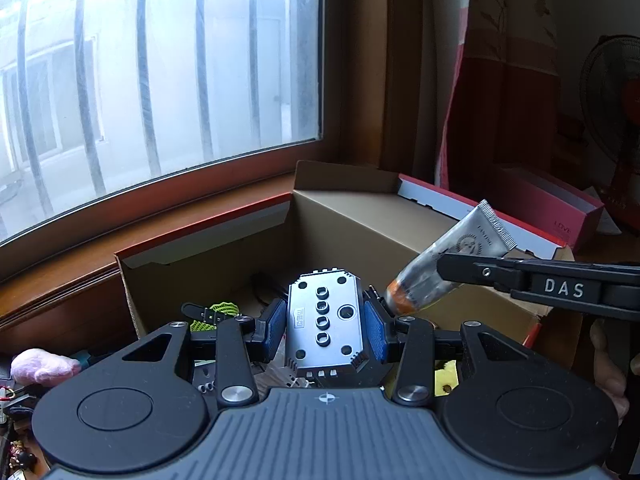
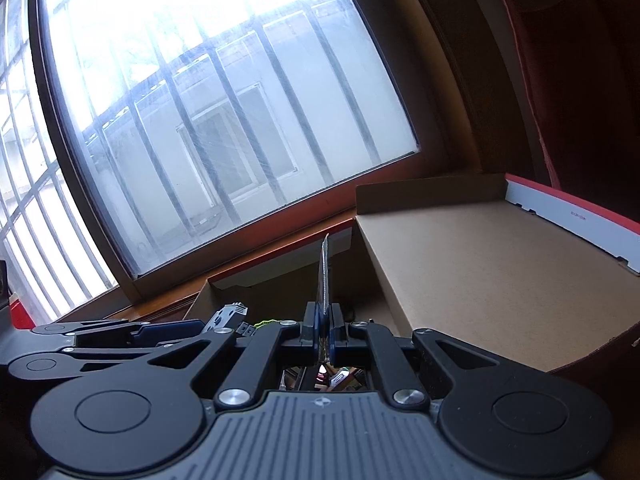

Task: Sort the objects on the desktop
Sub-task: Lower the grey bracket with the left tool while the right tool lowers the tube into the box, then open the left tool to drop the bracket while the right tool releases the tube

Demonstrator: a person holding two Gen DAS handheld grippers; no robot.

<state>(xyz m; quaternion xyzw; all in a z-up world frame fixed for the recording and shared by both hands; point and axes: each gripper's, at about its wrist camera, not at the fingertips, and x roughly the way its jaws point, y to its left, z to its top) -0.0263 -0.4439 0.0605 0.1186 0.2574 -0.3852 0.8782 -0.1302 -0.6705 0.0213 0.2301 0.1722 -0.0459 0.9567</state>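
- The left gripper (image 1: 325, 326) is clamping a silver metal block (image 1: 326, 322), its blue pads (image 1: 275, 326) pressing on the block's left and right sides at a narrow-to-middling spread.
- The block, with a row of round holes down its top face and finned edges, is hanging over the near part of the open cardboard box (image 1: 360, 216).
- The right gripper (image 1: 440, 266) is reaching in from the right in the left wrist view, its black fingers pinched flat on a silver tube (image 1: 452, 258).
- The tube, with an orange cap at its lower left end and a crimped tail at its upper right, is sitting tilted just right of the metal block, above the box's near right wall.
- In the right wrist view the right gripper (image 2: 326, 330) is showing its jaws almost fully together, with the tube (image 2: 325, 276) seen edge-on as a thin strip sticking up between them.
- The left gripper (image 2: 224, 326) is lying low on the left of that view, with the metal block (image 2: 226, 316) partly visible at its tips.
- Inside the box, a yellow-green mesh item (image 1: 218, 312) is lying near the left, beside a black strap.
- The box's brown lid (image 2: 492, 268) is standing open to the right, with a red-and-white edge on its far side.
- A pink fuzzy object (image 1: 44, 366) is resting at the near left, outside the box.
- A barred window (image 1: 160, 64) is filling the far side behind the box.
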